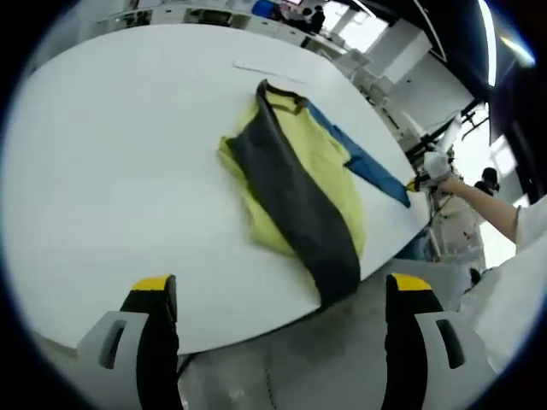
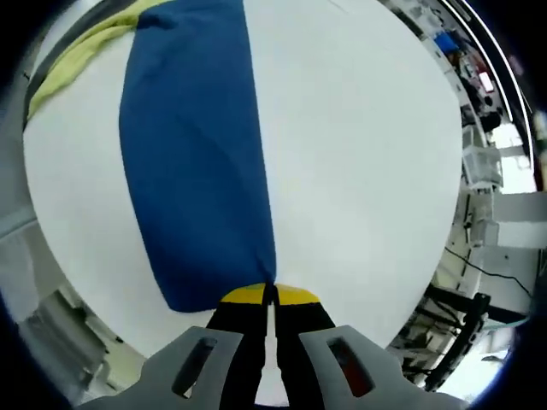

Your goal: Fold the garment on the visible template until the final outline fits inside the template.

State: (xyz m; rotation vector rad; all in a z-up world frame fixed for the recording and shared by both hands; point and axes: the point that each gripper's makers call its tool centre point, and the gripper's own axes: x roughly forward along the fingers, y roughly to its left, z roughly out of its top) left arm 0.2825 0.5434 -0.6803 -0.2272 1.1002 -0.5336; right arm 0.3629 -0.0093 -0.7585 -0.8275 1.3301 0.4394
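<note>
On the white table (image 1: 111, 171), with right gripper (image 2: 269, 295) clamped on the blue sleeve (image 2: 197, 162) of the shirt (image 1: 299, 184) and left gripper (image 1: 282, 295) apart, mid-fold: next, carry sleeve across body.

garment (image 2: 192, 145) cut off at top
</note>
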